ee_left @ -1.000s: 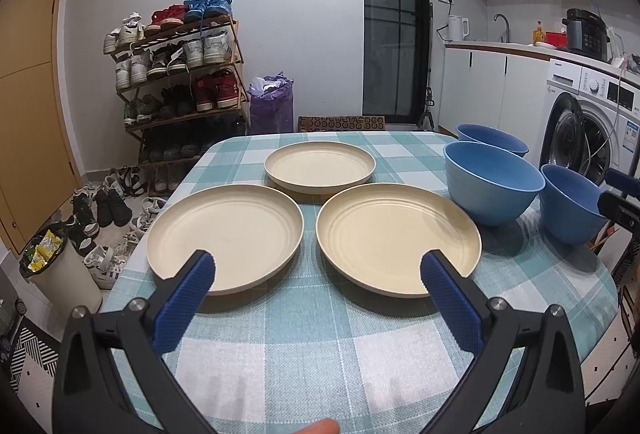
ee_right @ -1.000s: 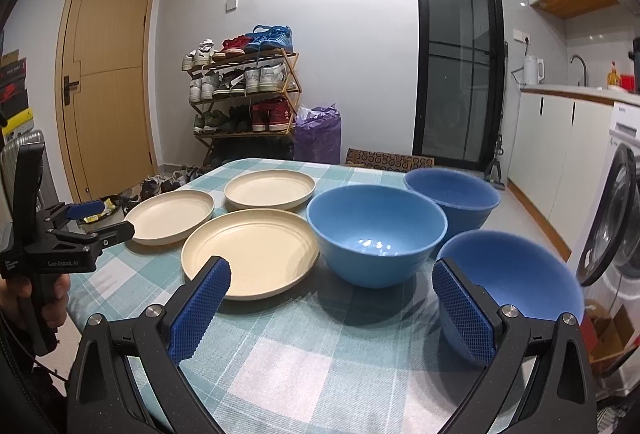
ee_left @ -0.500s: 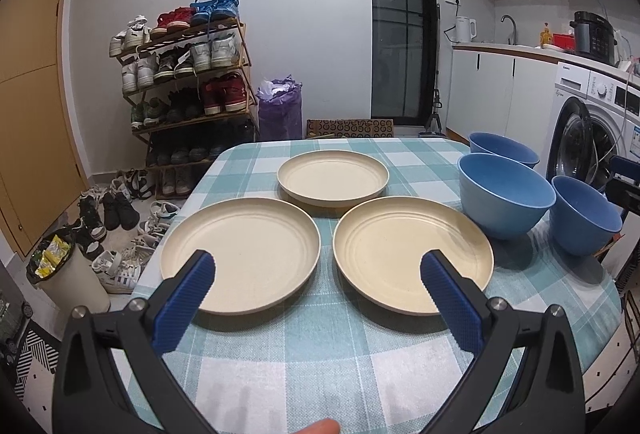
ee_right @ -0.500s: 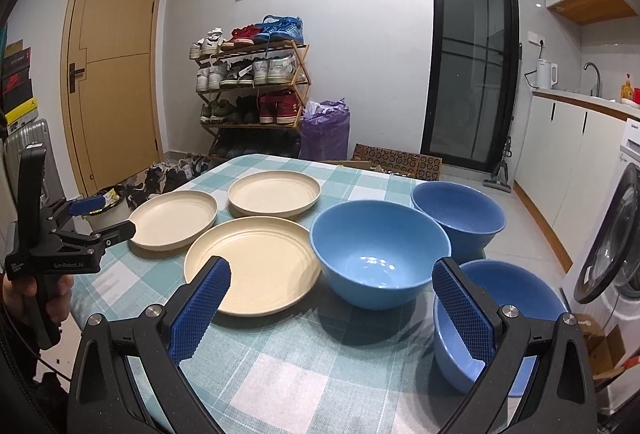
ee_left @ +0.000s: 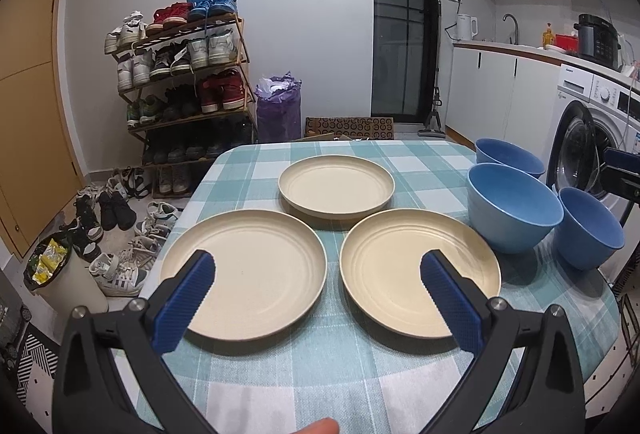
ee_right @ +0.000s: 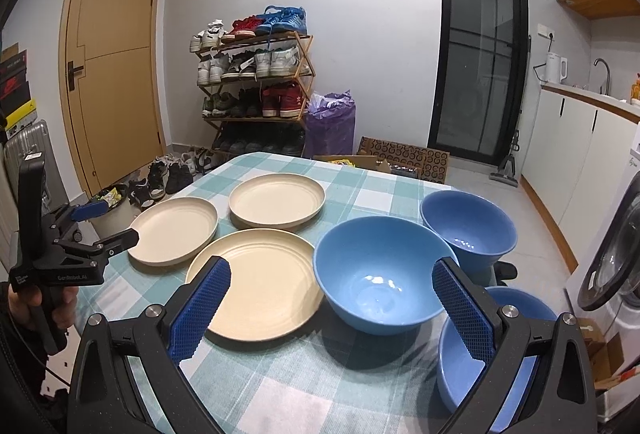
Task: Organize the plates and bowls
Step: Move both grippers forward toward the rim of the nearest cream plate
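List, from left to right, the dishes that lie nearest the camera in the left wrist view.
Left cream round plate → right cream round plate → large light blue bowl → smaller dark blue bowl.

Your tablecloth (ee_left: pixel 360 386) is teal-and-white check; on it you have three cream plates (ee_left: pixel 244 274) and three blue bowls (ee_right: pixel 380 274). Your gripper pads (ee_left: pixel 186 300) are blue, cross-hatched.

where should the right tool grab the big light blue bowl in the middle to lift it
Take the light blue bowl by its near rim, one finger inside and one outside the wall. It sits upright and open, too wide to span whole. Come down from above on the side facing the right tool, which is open; the cream plate and the other bowls crowd its flanks.
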Motion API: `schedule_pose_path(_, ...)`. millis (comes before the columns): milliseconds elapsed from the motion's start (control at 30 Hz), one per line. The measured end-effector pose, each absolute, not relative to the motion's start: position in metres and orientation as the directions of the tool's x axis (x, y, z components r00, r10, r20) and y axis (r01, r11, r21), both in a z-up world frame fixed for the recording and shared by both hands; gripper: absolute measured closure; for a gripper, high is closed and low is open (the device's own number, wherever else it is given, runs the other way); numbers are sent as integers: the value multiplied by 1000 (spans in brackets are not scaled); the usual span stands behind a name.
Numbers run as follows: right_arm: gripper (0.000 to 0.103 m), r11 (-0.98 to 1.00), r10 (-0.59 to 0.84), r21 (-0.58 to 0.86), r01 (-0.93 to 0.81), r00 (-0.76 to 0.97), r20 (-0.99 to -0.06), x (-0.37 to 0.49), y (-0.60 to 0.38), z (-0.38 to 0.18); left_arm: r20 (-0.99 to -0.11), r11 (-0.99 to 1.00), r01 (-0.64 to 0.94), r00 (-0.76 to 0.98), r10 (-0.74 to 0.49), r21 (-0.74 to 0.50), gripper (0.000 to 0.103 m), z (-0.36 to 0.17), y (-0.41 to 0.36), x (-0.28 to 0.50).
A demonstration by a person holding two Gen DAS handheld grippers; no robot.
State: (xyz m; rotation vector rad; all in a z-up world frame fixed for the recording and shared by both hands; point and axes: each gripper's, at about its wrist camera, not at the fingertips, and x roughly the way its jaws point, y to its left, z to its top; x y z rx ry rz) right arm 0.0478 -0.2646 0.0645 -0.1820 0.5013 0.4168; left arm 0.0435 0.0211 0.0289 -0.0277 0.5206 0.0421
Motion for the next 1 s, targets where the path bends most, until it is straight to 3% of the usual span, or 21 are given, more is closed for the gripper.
schedule_pose_path(1000, 0, 898, 364, -18, -440, 765, -531, 135, -219, 136, -520, 994, -89, 853, 47, -57, 0, 83, 61, 128)
